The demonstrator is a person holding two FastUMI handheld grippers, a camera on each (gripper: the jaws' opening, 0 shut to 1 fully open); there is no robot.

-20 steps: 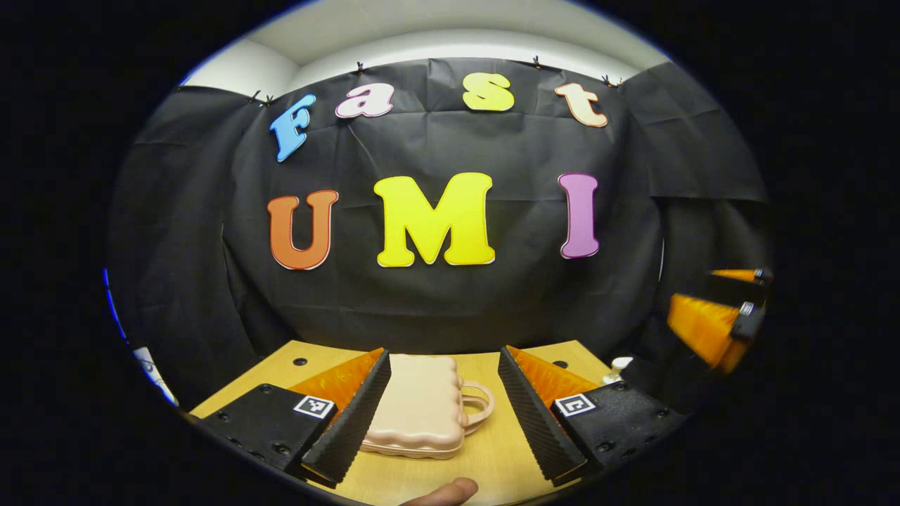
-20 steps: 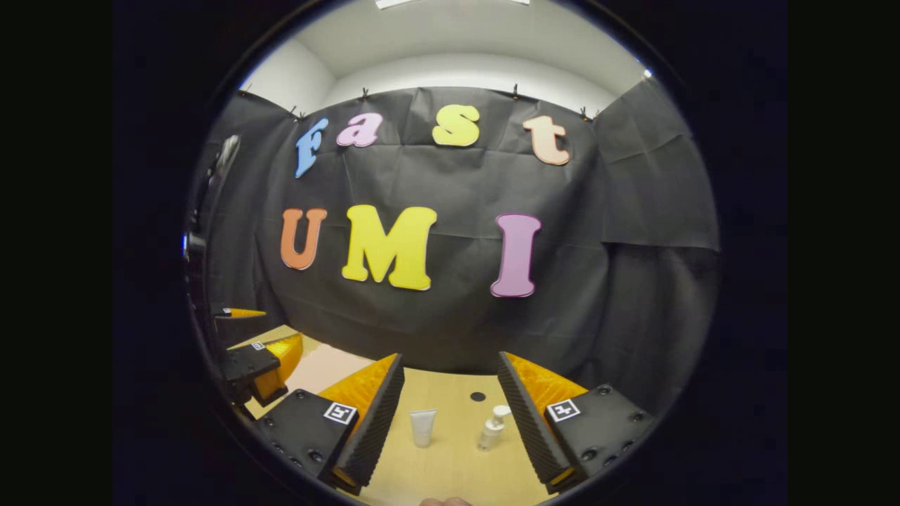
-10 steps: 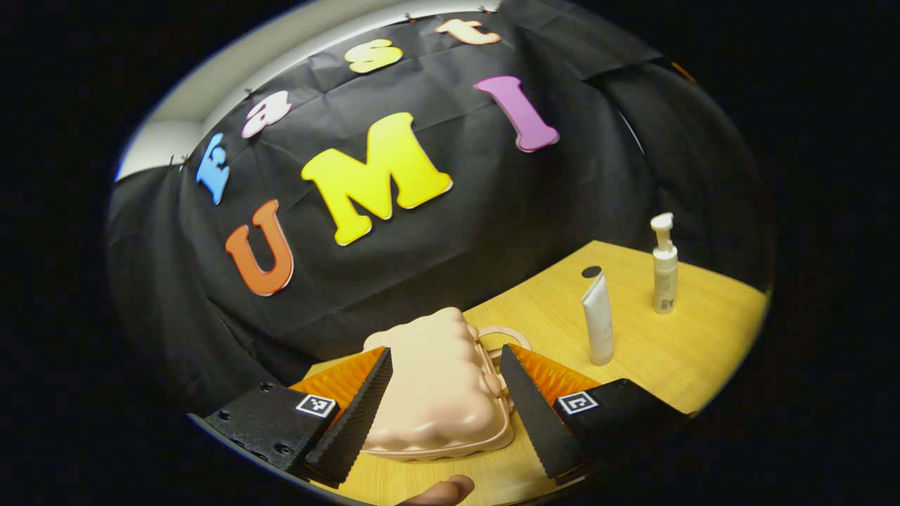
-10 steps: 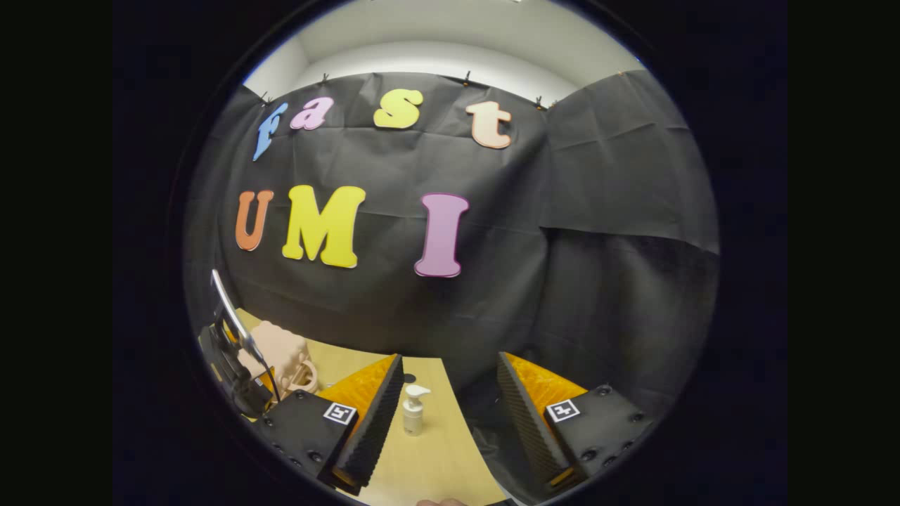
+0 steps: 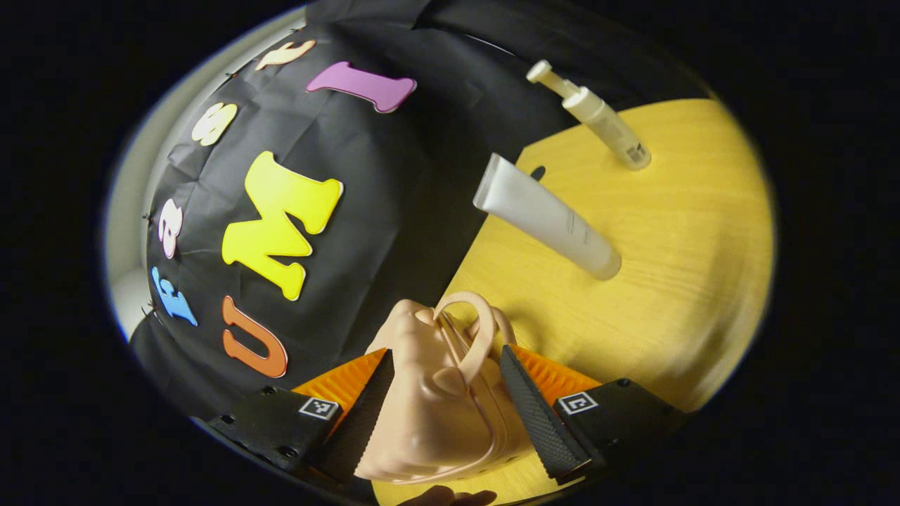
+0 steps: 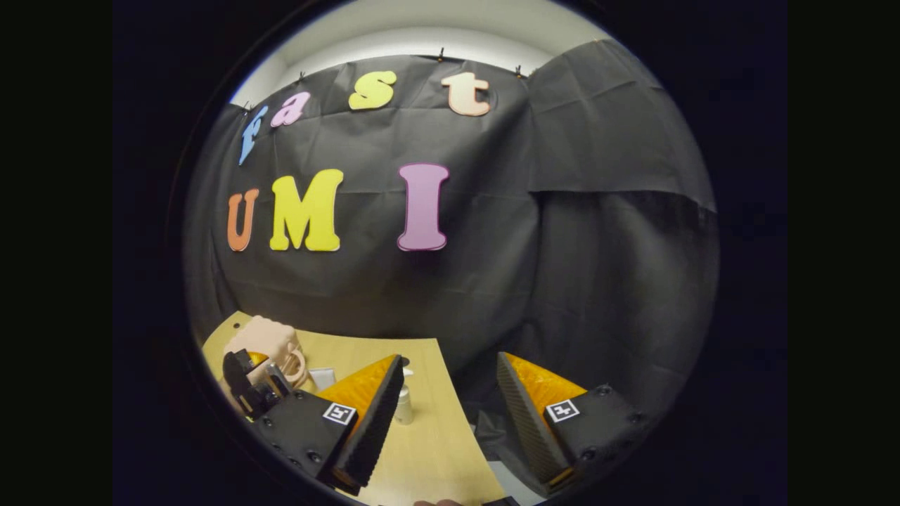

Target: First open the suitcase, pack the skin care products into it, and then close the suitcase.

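**Left gripper view: suitcase sitting between the fingers, still closed**

Left gripper view is showing the small pink suitcase lying flat on the wooden table, its two halves shut together. Its long axis is running away from the camera, and the end with the looped handle is pointing forward, toward the black cloth wall. The left gripper is reaching around the near end of the case, with one finger lying along each side. The fingers are spread about as wide as the case and are looking as if they are touching its sides, but whether they are actually squeezing it I cannot tell.

Beyond the handle, a white tube is standing on its cap on the table, and farther off a pump bottle is standing upright near the table's far edge. Both are appearing slanted because the camera is rolled over. The two are well apart from the suitcase.

In the right gripper view, the right gripper is hanging spread wide over the table's edge, gripping nothing. The pump bottle is peeking out just past its left finger. Farther left, the suitcase is resting on the table with the left gripper at it, handle turned toward the bottle.
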